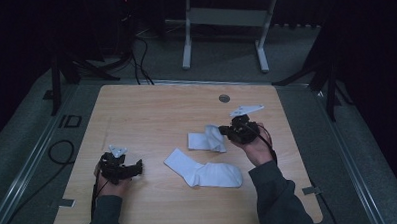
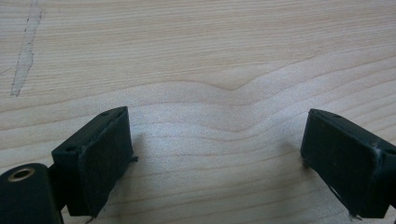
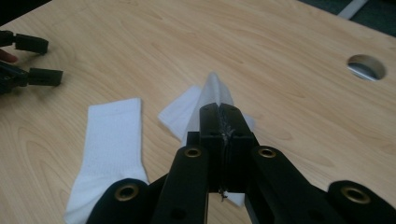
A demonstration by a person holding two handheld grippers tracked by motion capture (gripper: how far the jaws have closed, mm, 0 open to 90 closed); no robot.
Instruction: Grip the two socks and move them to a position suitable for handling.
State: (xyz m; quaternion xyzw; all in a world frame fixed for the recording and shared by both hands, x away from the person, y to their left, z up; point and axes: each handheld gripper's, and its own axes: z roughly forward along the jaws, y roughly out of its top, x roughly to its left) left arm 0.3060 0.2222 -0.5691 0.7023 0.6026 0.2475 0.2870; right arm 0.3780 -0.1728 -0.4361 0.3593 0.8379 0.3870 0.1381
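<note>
The right gripper [image 3: 219,112] was clamped on a folded white sock [image 1: 207,138] — lifting one edge off the tabletop [image 1: 146,114]. The left gripper [image 2: 215,154] rested wide apart, holding nothing — a second sock [image 1: 203,170] lay flat between them.

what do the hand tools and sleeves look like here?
Both tools, left tool and right tool, are black, each topped by a grey three-cornered plate. Jaws are blocky black pads; the arms behind carry brass-ringed holes. Black cables trail back. Sleeves are dark grey.
</note>
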